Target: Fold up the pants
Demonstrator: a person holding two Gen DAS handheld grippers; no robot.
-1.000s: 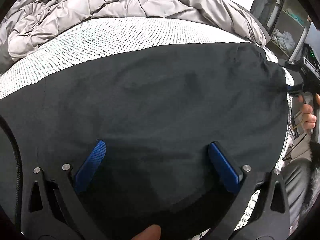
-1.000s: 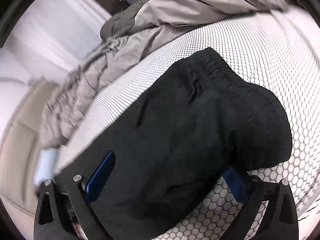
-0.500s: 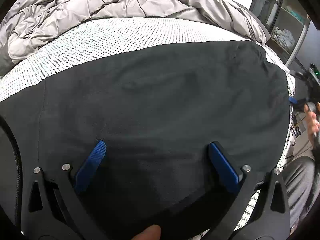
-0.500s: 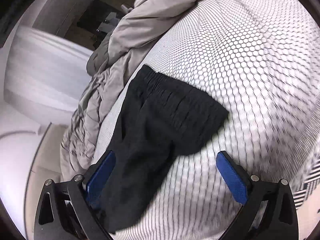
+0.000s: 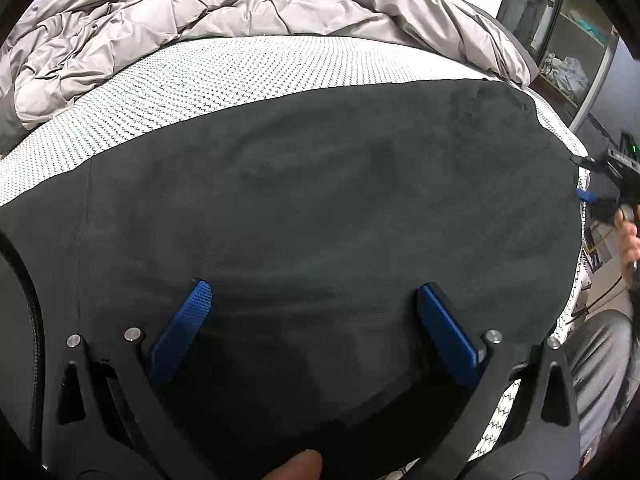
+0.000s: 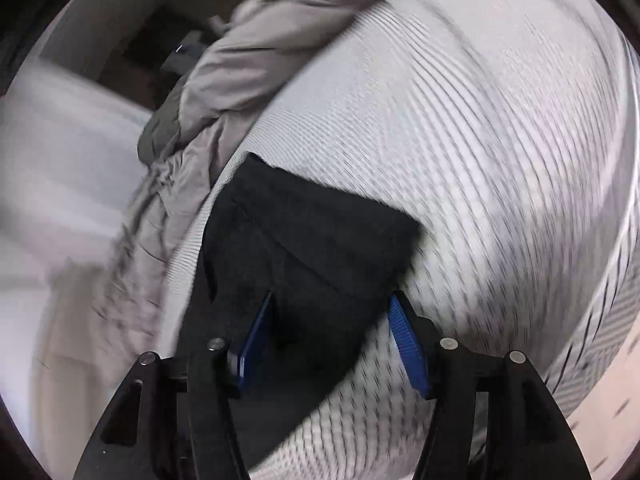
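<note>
The black pants (image 5: 320,200) lie spread flat on the white patterned mattress (image 5: 224,76). My left gripper (image 5: 316,300) is open, its blue fingers (image 5: 184,328) wide apart just above the cloth, holding nothing. In the right wrist view, which is blurred, the waistband end of the pants (image 6: 312,240) lies on the mattress (image 6: 480,160). My right gripper (image 6: 330,320) is open with narrowed jaws either side of the near corner of the cloth. The right gripper also shows at the far right in the left wrist view (image 5: 592,196), at the pants' edge.
A crumpled grey duvet (image 5: 240,12) is heaped along the far side of the bed and shows in the right wrist view (image 6: 248,68). A shelf unit (image 5: 568,52) stands beyond the bed's right edge. The person's grey-clad leg (image 5: 600,360) is at lower right.
The left gripper has stayed still and open. The right gripper swung away from the waistband, came back toward its corner, and its jaws narrowed.
</note>
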